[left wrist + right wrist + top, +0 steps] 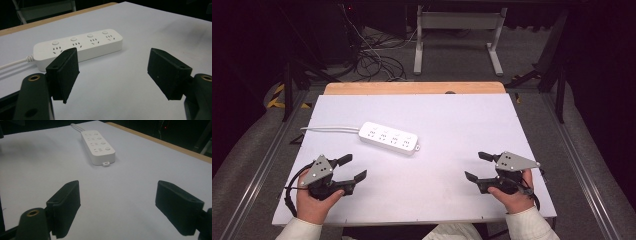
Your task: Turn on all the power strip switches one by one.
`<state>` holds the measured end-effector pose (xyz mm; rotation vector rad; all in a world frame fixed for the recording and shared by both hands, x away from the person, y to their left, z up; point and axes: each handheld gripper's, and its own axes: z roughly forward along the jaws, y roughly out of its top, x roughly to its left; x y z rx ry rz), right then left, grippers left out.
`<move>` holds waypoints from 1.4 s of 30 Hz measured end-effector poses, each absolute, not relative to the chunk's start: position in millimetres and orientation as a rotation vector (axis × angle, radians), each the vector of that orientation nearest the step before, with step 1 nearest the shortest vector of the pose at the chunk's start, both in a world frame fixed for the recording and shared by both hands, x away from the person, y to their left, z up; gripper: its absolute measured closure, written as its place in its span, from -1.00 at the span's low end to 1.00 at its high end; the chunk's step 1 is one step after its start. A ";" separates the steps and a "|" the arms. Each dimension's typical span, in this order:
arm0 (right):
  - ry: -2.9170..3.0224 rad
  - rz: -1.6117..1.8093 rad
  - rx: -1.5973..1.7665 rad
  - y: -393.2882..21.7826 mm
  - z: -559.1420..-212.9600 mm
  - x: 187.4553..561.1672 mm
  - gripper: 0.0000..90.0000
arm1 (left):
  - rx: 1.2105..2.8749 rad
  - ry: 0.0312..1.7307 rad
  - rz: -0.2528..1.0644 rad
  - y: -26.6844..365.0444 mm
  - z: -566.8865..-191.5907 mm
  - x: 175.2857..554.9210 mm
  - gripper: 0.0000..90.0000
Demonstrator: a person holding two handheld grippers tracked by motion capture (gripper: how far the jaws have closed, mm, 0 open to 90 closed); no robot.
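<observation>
Power strip [389, 137] lies flat on the white table [452, 190]. Left gripper [353, 167] and right gripper [478, 165] both gape wide, holding nothing.

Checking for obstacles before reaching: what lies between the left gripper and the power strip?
Nothing: the high view shows bare white table between the left gripper and the power strip. The left gripper view agrees.

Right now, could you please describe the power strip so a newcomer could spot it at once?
Look at the white table, left of centre, ahead of the left gripper. The power strip lies flat there, white, with four socket sets, each with a round button, and a cord trailing left. Nothing else lies on the table.
</observation>
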<state>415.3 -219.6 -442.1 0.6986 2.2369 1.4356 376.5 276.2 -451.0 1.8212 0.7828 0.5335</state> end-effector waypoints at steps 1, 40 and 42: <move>2.238 1.435 0.699 -219.6 -442.4 415.1 -0.54 | 1.822 0.783 0.534 275.9 -450.4 376.4 -0.42; 2.254 1.432 0.735 -215.5 -450.8 414.1 -0.50 | 2.000 0.821 0.399 267.9 -397.3 439.2 0.87; 2.252 1.422 0.738 -216.2 -451.1 412.7 -0.49 | 2.020 0.820 0.407 266.9 -395.7 446.2 0.95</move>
